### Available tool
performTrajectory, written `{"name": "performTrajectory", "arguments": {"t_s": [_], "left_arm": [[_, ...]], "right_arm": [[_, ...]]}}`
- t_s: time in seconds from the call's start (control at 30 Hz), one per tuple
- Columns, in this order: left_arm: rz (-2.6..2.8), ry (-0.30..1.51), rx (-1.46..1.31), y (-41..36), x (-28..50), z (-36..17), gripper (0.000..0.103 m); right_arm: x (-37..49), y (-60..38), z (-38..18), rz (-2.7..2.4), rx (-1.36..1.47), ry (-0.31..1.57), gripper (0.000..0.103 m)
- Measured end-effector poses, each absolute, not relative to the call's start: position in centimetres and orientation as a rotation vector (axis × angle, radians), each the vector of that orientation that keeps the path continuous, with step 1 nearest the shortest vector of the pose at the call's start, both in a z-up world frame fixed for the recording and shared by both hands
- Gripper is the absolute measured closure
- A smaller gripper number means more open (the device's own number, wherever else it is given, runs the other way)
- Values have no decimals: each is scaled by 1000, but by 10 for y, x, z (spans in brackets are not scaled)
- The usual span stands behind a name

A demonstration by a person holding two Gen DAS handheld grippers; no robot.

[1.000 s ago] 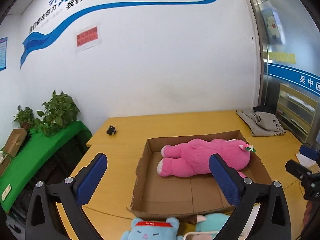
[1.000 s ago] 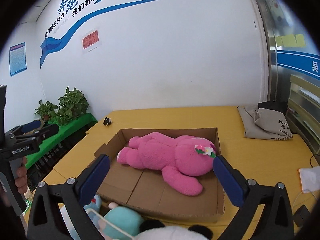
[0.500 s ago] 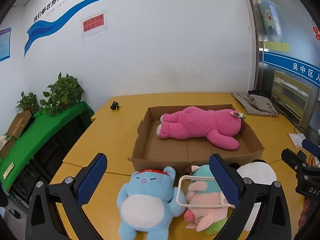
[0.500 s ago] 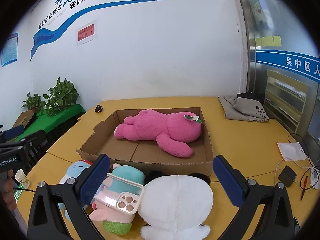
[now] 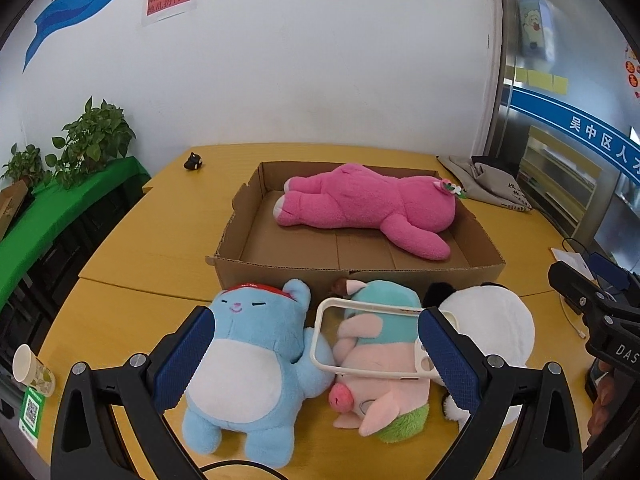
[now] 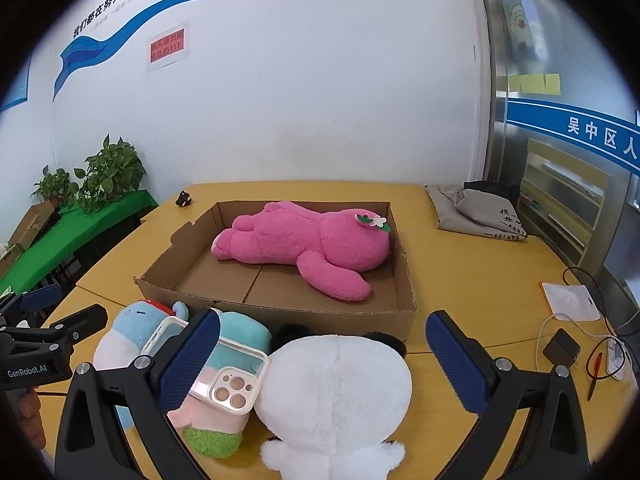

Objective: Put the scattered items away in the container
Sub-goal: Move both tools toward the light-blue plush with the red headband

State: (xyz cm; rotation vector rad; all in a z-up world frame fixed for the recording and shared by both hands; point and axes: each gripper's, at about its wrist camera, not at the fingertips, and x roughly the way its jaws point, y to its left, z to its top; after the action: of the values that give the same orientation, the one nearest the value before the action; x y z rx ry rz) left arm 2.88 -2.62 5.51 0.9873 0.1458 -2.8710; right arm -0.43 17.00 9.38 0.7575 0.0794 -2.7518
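Already pink plush (image 5: 368, 208) inside cardboard box (image 5: 360, 276), both claws agape

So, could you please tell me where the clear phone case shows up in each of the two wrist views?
Left wrist: the phone case lies low and centre-right, on the pig plush, beside the blue bear plush.
Right wrist: the phone case sits lower left, partly behind the left finger, against the white panda plush.
Shared landmark: the cardboard box just behind it.
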Motion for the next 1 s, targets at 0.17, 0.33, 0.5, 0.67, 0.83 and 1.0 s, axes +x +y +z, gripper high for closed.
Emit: {"name": "performTrajectory", "arguments": {"t_s": [0.17,0.33,0.5,0.67,0.83,1.0], "left_arm": [[-2902,143,989,-25,28,55,0],[-2900,145,1003,-25,26,53,0],[-2905,153,1017,-27,24,50,0],[-2909,169,1024,-30,24,49,0],[-2911,185,1036,-32,21,47,0],[-2920,185,1039,-32,18,47,0]], "right_arm": [[-9,171,88,-2750,783,87,0],[-10,174,87,-2762,793,79,0],[-12,173,85,-2765,807,84,0],[-12,172,85,-2768,808,92,0],[-13,171,84,-2767,814,99,0],[-15,169,83,-2764,822,101,0]]}}
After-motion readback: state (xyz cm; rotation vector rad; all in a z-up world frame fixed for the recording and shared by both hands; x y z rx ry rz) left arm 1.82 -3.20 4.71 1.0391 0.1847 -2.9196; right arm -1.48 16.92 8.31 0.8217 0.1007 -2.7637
